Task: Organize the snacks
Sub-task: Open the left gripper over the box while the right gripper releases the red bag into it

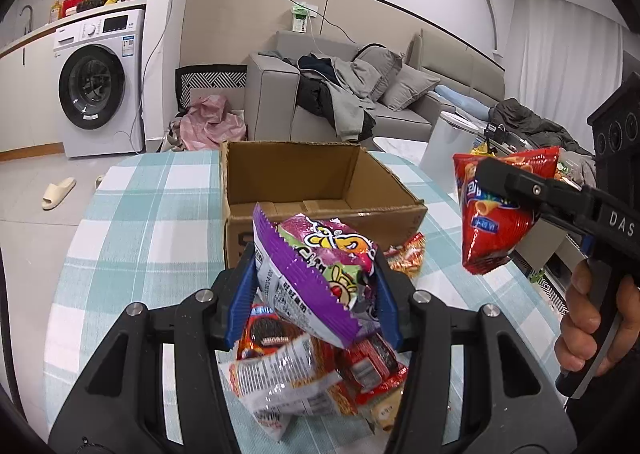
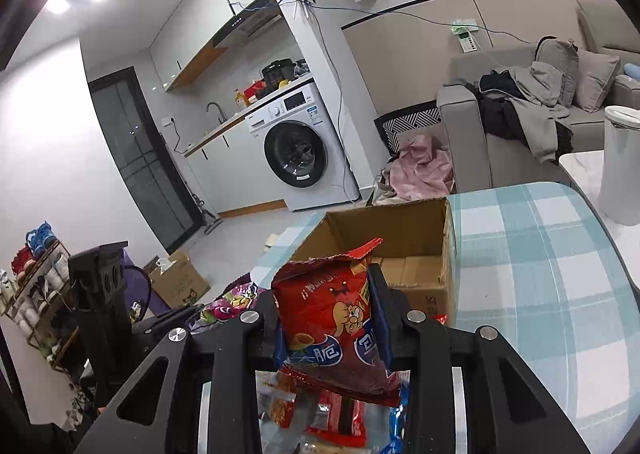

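Observation:
My left gripper (image 1: pixel 316 286) is shut on a purple snack bag (image 1: pixel 320 278) and holds it above a pile of snack packets (image 1: pixel 304 370) on the table. An open cardboard box (image 1: pixel 320 186) stands just behind, its inside showing only the folded bottom flaps. My right gripper (image 2: pixel 332 318) is shut on a red snack bag (image 2: pixel 332 326), held in the air. In the left wrist view the red bag (image 1: pixel 496 210) hangs to the right of the box, with the right gripper (image 1: pixel 504 182) clamped on it. The box (image 2: pixel 400 250) lies ahead in the right wrist view.
The table has a teal and white checked cloth (image 1: pixel 132 222). A white bin (image 2: pixel 624 166) stands beyond its far right edge. A grey sofa (image 1: pixel 360 94) with clothes, a washing machine (image 1: pixel 100 86) and a slipper (image 1: pixel 58 192) on the floor lie beyond.

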A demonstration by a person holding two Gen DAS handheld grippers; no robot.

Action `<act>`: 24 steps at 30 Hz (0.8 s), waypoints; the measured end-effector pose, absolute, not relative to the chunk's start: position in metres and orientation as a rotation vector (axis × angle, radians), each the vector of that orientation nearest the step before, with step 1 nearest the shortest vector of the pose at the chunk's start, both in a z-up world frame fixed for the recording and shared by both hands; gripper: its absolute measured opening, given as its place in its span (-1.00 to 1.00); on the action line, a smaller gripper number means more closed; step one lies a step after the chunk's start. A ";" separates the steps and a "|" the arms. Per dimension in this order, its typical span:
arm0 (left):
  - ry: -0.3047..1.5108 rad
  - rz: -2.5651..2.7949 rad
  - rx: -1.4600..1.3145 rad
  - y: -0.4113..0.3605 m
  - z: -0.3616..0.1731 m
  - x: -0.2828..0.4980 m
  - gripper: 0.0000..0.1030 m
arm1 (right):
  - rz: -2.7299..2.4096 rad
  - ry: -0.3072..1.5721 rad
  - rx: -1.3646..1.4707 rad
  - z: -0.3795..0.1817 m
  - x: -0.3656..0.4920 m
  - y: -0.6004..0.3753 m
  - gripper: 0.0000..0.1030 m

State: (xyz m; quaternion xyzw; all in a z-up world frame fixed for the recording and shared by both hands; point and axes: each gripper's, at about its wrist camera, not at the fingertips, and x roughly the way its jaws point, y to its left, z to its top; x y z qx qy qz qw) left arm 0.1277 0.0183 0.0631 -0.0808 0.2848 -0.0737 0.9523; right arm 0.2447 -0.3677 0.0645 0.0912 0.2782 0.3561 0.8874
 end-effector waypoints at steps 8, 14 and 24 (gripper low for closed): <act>0.563 -0.138 -0.182 0.024 0.071 0.154 -0.04 | 0.731 0.551 0.195 0.069 0.271 -0.354 -0.36; 0.551 -0.129 -0.188 0.028 0.076 0.178 -0.04 | 0.712 0.551 0.220 0.064 0.295 -0.348 -0.36; 0.570 -0.111 -0.183 0.028 0.065 0.213 -0.04 | 0.682 0.573 0.228 0.048 0.328 -0.342 -0.36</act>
